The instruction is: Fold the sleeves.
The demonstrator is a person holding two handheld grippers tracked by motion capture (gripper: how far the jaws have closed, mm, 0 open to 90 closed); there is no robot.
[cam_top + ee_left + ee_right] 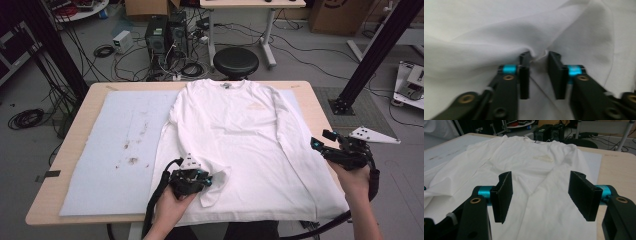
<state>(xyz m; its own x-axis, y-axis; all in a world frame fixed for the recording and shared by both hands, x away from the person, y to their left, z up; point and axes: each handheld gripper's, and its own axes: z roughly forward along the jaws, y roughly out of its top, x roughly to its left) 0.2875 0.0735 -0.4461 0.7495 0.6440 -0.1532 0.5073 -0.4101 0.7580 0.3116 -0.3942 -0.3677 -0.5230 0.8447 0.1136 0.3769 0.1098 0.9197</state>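
A white long-sleeved shirt (235, 125) lies flat on the table, collar at the far side. Its left sleeve is folded in over the body, and the sleeve end (216, 187) sits bunched near the front edge. My left gripper (212, 179) is shut on that sleeve end. In the left gripper view the white cloth (499, 30) puckers into a fold pinched between the jaw tips of the left gripper (538, 58). My right gripper (320, 140) hovers open at the table's right edge beside the shirt's other sleeve. The right gripper (541, 195) has nothing between its jaws, with the shirt (536, 160) spread ahead.
A pale mat (125, 145) with brown stains covers the wooden table (75, 135) under and left of the shirt. Beyond the far edge stand a black stool (235, 61), computer cases (165, 35) and loose cables on the floor. A black frame post (372, 55) rises at the right.
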